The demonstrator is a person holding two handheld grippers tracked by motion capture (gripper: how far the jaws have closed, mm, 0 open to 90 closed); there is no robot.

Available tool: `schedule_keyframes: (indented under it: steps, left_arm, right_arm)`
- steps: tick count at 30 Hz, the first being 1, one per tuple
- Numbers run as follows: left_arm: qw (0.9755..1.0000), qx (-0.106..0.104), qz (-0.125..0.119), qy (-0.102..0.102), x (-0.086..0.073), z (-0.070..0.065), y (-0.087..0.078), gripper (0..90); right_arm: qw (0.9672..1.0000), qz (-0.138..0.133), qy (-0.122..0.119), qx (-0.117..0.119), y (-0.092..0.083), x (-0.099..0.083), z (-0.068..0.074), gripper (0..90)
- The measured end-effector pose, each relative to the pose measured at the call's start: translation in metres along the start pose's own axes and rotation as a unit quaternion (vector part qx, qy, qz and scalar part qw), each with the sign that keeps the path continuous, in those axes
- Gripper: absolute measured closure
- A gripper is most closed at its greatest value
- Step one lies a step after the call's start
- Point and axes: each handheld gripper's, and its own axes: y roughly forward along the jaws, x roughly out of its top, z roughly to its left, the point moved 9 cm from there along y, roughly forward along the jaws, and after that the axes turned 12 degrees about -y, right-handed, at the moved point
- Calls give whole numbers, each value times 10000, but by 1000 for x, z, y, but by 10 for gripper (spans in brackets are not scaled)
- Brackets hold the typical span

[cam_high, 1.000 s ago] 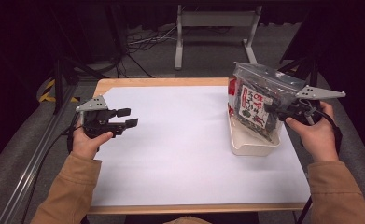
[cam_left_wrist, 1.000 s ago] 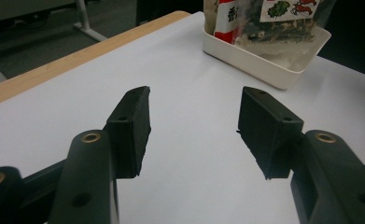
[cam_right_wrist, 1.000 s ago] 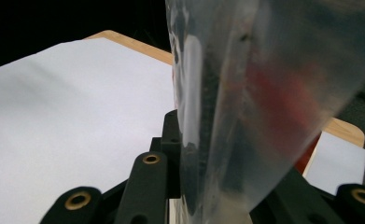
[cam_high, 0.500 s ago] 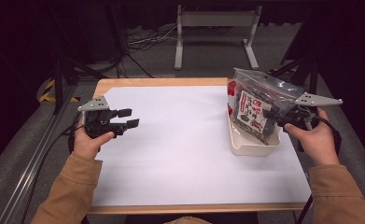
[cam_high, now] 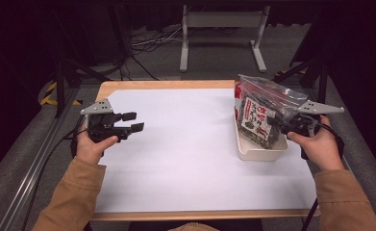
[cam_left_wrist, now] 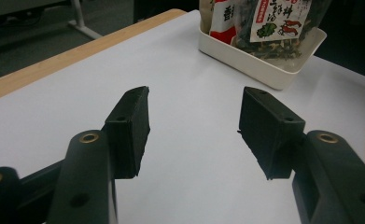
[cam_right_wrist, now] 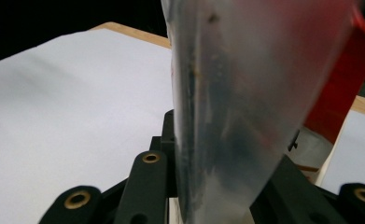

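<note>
A clear plastic bag (cam_high: 267,102) of snack packets with red and white labels stands tilted in a shallow white tray (cam_high: 260,155) at the table's right side. My right gripper (cam_high: 275,123) is shut on the bag's near side; in the right gripper view the bag (cam_right_wrist: 245,93) rises between the black jaws and hides their tips. My left gripper (cam_high: 133,121) hovers over the left part of the table, open, with nothing between its jaws. From the left gripper (cam_left_wrist: 194,126) I see the tray (cam_left_wrist: 250,60) and the bag (cam_left_wrist: 269,18) farther off.
A white sheet (cam_high: 185,144) covers the wooden table (cam_high: 128,85). A metal stand (cam_high: 221,33) and cables (cam_high: 142,45) lie on the floor beyond the far edge. A rail (cam_high: 31,168) runs along the table's left.
My right gripper has come down with the bag, whose lower end now sits deeper in the tray. The left gripper has stayed where it was.
</note>
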Motion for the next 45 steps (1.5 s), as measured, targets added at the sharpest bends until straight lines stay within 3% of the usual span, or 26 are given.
schedule_keyframes:
  steps: [8,11,15,20,27,29,36,45]
  left_arm:
    - [10000,28,40,-17,-3,3,-1,430]
    - [10000,49,29,-45,-5,4,-4,429]
    - [9999,70,13,-103,-7,5,-6,424]
    - [9999,95,13,-70,-10,2,-11,414]
    - [10000,-15,0,-65,-19,-10,-17,410]
    - [10000,-22,-3,-27,-20,-11,-17,410]
    - [9999,-116,72,-1,-29,-21,-14,409]
    - [9997,-215,12,75,-42,-33,-15,408]
  right_arm:
    - [9998,14,195,-60,-2,-8,-6,715]
    - [9995,109,222,-198,-3,-12,-12,643]
    - [9989,-157,337,-284,-8,-11,-16,369]
    - [9988,-250,176,-384,-17,-15,-13,253]
    - [9984,-434,28,-363,-36,-14,5,243]
    - [9986,-392,104,-337,-38,-15,9,240]
    - [9985,-511,1,-215,-51,-15,34,238]
    - [9976,-678,-102,-88,-58,-20,58,243]
